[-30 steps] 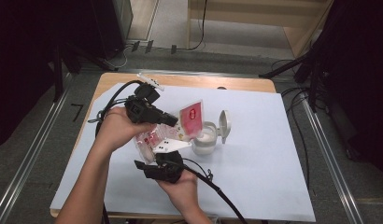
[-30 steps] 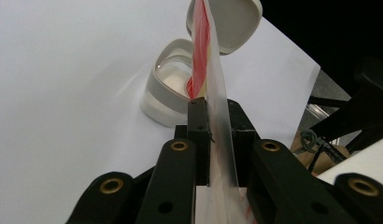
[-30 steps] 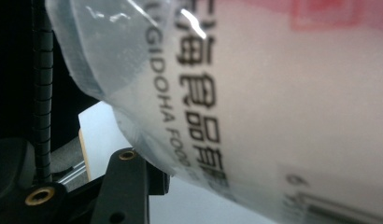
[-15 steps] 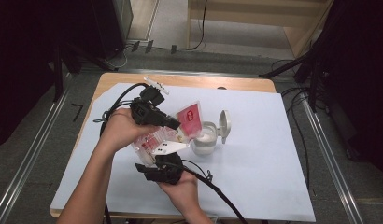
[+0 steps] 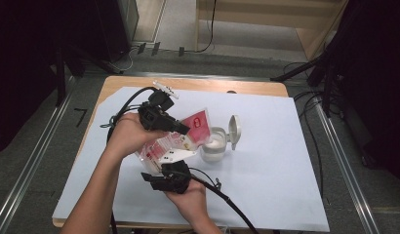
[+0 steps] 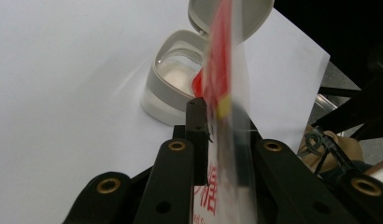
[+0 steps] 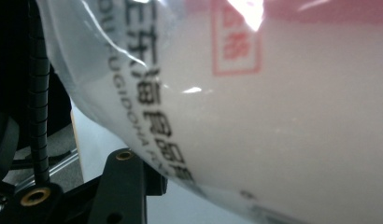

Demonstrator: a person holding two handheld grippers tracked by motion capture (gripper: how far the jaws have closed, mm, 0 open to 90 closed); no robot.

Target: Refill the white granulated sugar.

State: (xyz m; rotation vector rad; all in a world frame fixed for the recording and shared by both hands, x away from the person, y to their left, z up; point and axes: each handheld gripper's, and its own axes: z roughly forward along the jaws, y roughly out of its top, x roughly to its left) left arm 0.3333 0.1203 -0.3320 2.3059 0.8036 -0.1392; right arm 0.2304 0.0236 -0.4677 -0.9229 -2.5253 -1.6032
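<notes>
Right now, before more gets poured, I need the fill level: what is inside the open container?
The container holds a pale, whitish fill, seen through its open top. The red-and-clear bag, pinched by the left gripper, covers part of the opening, so the level is unclear.

White paper sheet (image 5: 266, 161) over a wooden table (image 5: 247, 87), metal floor rails (image 5: 342, 161), cables (image 5: 208, 29) on the grey floor behind

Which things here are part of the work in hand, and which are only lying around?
In use:
- red and clear bag
- open white container, lid up
- left gripper, shut on the bag
- right gripper

Lying about:
- white sheet
- wooden table
- floor cables
</notes>
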